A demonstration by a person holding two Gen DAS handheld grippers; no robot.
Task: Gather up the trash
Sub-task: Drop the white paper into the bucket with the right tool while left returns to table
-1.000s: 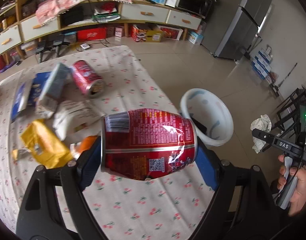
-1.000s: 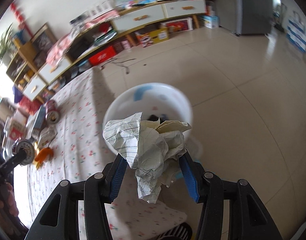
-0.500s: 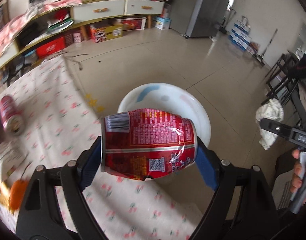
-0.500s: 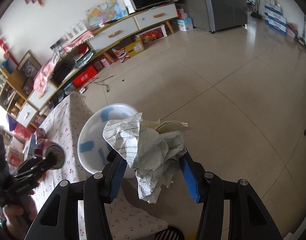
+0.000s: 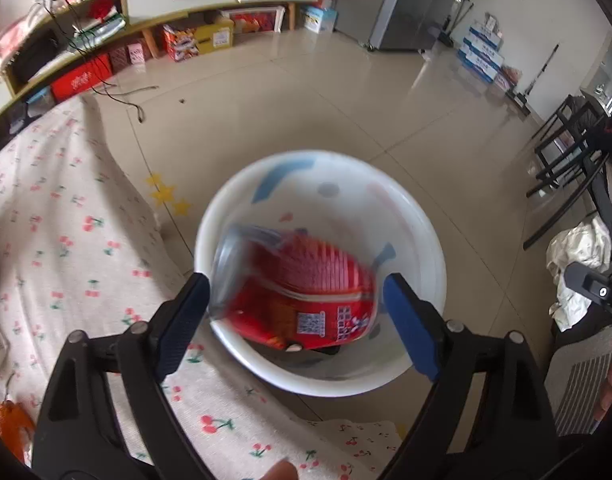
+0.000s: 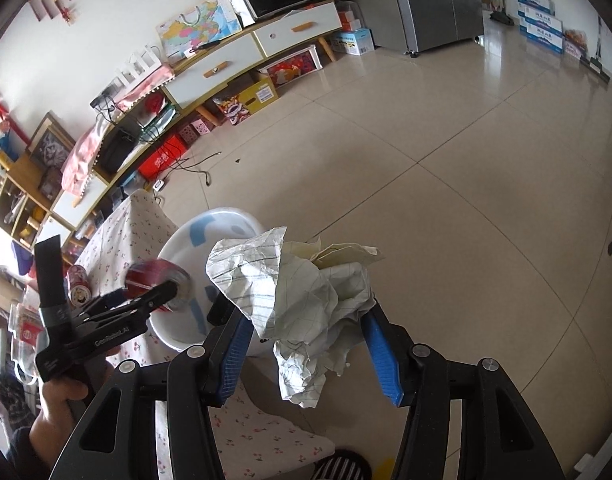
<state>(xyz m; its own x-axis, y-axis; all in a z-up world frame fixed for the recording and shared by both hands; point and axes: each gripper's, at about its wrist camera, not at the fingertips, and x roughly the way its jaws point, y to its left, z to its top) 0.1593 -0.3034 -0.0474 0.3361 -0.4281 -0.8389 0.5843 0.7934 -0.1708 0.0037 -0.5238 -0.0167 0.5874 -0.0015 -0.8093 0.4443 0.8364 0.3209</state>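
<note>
Red can drops into the bin as my left jaws let go.

My left gripper (image 5: pixel 296 314) has just been opening; the crushed red aluminium drink can (image 5: pixel 302 292), clamped between its blue pads half a second ago, now blurs free between them, falling into the round white plastic basin (image 5: pixel 425 240) on the floor. At three o'clock, my right gripper (image 6: pixel 306 330) clenches a crumpled ball of lined white paper (image 6: pixel 302 300), likely next in. More trash waits on the cherry-print tablecloth (image 5: pixel 66 240) at nine o'clock.
</note>
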